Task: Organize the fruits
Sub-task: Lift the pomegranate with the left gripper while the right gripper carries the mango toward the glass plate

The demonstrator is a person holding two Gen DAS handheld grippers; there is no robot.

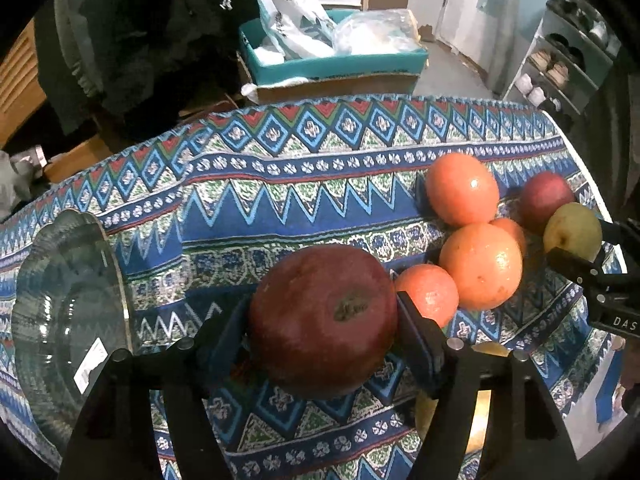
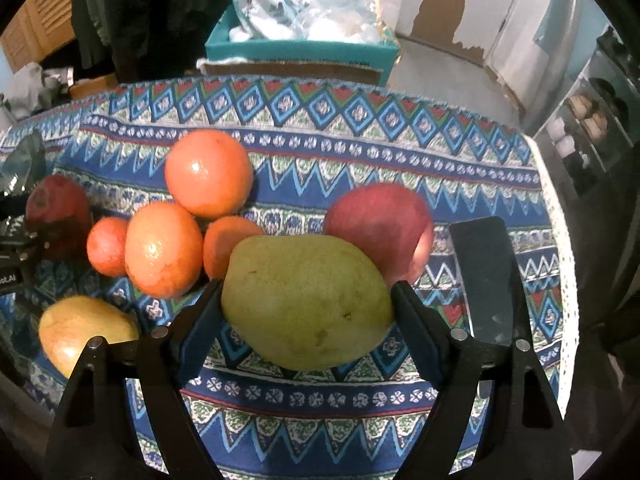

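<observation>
A patterned tablecloth (image 1: 280, 200) covers the table, with a glass bowl (image 1: 68, 312) at its left edge. The left gripper (image 1: 322, 320) is clenched on a dark red apple (image 1: 320, 316) beside four oranges (image 1: 480, 264). The right gripper (image 2: 306, 304) grasps a green pear (image 2: 304, 300) in front of a second red apple (image 2: 380, 228). A yellow fruit (image 2: 80, 328) lies nearby.

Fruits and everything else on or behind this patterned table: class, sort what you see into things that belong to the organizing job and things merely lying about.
Belongs to the job:
dark red apple
green pear
oranges
red apple
yellow mango
glass bowl

Lying about:
teal box
plastic bags
shoe rack
</observation>
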